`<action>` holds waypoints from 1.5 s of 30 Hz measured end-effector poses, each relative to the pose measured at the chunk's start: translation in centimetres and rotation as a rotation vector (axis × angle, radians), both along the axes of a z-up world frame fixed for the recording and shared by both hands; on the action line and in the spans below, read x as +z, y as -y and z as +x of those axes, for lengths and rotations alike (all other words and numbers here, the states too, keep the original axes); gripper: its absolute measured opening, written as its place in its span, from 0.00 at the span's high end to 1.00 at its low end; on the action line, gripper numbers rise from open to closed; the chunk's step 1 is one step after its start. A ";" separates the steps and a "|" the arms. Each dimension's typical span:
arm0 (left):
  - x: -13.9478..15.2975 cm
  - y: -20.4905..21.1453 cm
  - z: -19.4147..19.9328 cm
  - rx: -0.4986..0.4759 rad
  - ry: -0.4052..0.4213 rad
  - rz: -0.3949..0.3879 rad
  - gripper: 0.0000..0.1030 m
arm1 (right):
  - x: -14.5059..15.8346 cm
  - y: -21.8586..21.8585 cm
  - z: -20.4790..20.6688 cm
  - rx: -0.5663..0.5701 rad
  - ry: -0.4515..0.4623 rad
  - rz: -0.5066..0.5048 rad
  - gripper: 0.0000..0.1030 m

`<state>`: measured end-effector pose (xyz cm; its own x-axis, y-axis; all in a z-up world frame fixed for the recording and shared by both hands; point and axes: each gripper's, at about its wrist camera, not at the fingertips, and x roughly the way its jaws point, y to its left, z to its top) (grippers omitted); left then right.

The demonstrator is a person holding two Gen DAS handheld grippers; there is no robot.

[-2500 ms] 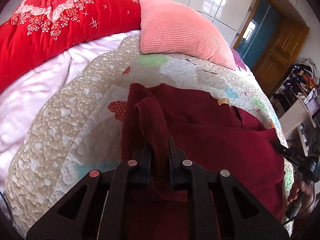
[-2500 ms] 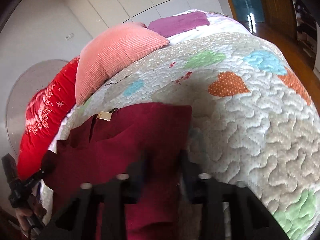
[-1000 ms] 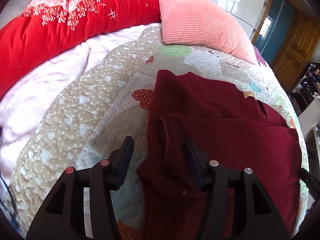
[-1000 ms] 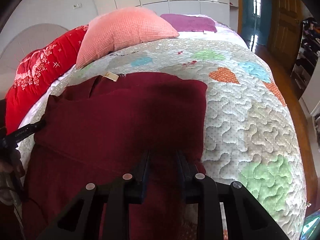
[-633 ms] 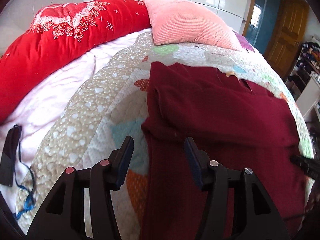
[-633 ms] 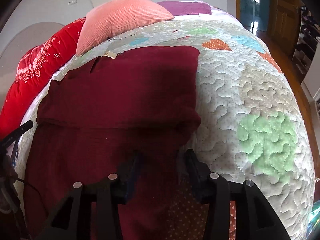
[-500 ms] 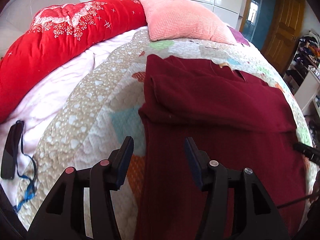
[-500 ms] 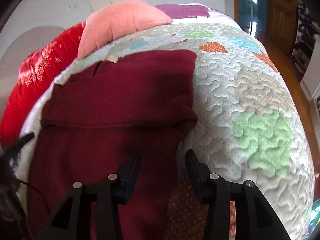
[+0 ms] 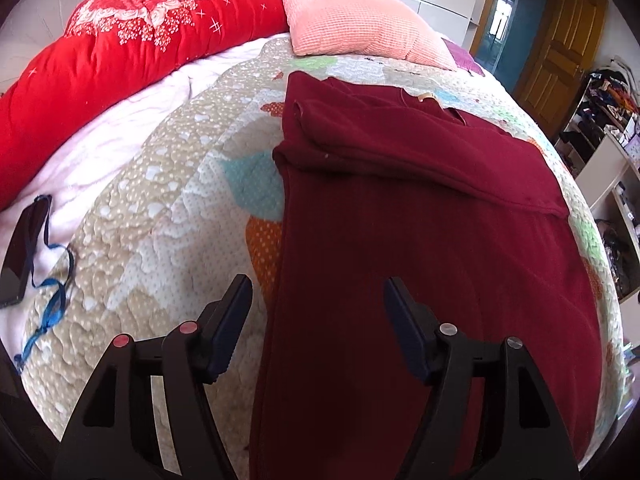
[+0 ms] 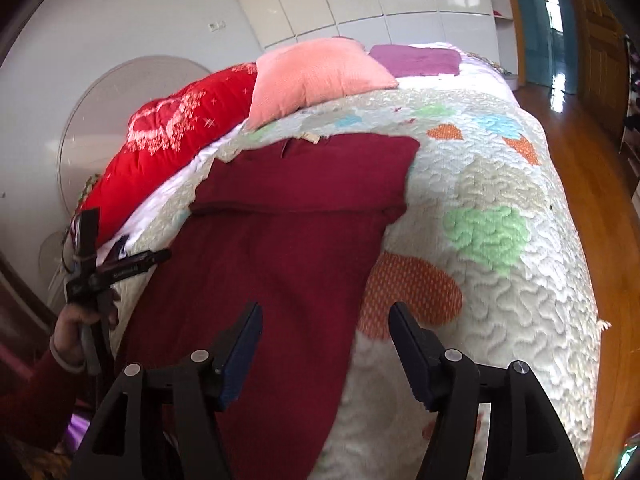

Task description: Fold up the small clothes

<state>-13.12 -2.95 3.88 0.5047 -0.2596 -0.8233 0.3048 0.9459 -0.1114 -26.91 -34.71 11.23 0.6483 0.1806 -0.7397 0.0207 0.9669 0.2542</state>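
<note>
A dark red knit garment (image 9: 420,240) lies flat on the patchwork quilt (image 9: 160,208), its far end folded back over itself into a band (image 9: 400,148). My left gripper (image 9: 318,292) hovers above the garment's near left edge, its jaws opening, with nothing pinched between them. In the right wrist view the same garment (image 10: 288,248) runs from the pillow end toward me. My right gripper (image 10: 326,320) hangs over its near right edge, jaws opening and holding nothing. The left gripper (image 10: 116,268) shows at the left there, held by a hand (image 10: 72,332).
A pink pillow (image 9: 360,24) and a red flowered duvet (image 9: 120,64) lie at the head of the bed. A dark phone with a blue strap (image 9: 20,256) rests on the pink sheet at left. Wooden floor (image 10: 600,208) and doors lie right of the bed.
Both grippers let go of the garment's folded part, opened wider and drew back toward the near end of the bed. The fold now lies flat on the garment.
</note>
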 end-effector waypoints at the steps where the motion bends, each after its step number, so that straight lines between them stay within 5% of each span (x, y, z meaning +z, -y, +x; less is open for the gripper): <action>1: 0.0 -0.1 -0.3 0.001 -0.005 -0.008 0.34 | -0.3 -0.3 -0.5 0.001 -0.012 -0.004 0.39; 9: -0.6 -1.6 -3.7 -0.017 -0.053 -0.029 0.34 | -6.4 -1.8 -1.0 -0.013 -0.107 0.077 0.39; 16: -1.8 -2.8 -5.4 -0.008 -0.106 -0.038 0.34 | -7.8 -2.0 -0.5 -0.016 -0.095 0.114 0.39; 18: -2.1 -2.8 -5.7 -0.009 -0.097 -0.034 0.33 | -8.3 -2.2 -0.2 -0.004 -0.094 0.105 0.58; 20: -2.2 -2.7 -5.7 -0.007 -0.099 -0.040 0.31 | -8.4 -2.2 -0.1 -0.022 -0.079 0.058 0.88; 21: -2.3 -2.8 -5.6 -0.005 -0.104 -0.047 0.31 | -8.4 -2.0 -0.2 -0.036 -0.062 0.076 0.91; 28: -2.5 -2.8 -5.5 -0.004 -0.109 -0.052 0.28 | -7.8 -2.6 -1.4 -0.086 -0.067 -0.069 0.92; 35: -2.7 -2.7 -6.1 -0.018 -0.102 -0.056 0.24 | -7.9 -1.2 -2.1 -0.116 -0.056 0.062 0.91; 36: -2.6 -2.9 -6.2 -0.022 -0.109 -0.062 0.24 | -7.8 -0.9 -2.5 -0.120 -0.055 0.081 0.88; 39: -2.2 -3.7 -7.0 -0.022 -0.142 -0.084 0.24 | -7.5 0.1 -4.1 -0.132 -0.047 0.161 0.57; 45: -2.3 -5.5 -9.0 -0.043 -0.190 -0.097 0.24 | -7.3 0.0 -6.9 -0.065 -0.086 0.239 0.57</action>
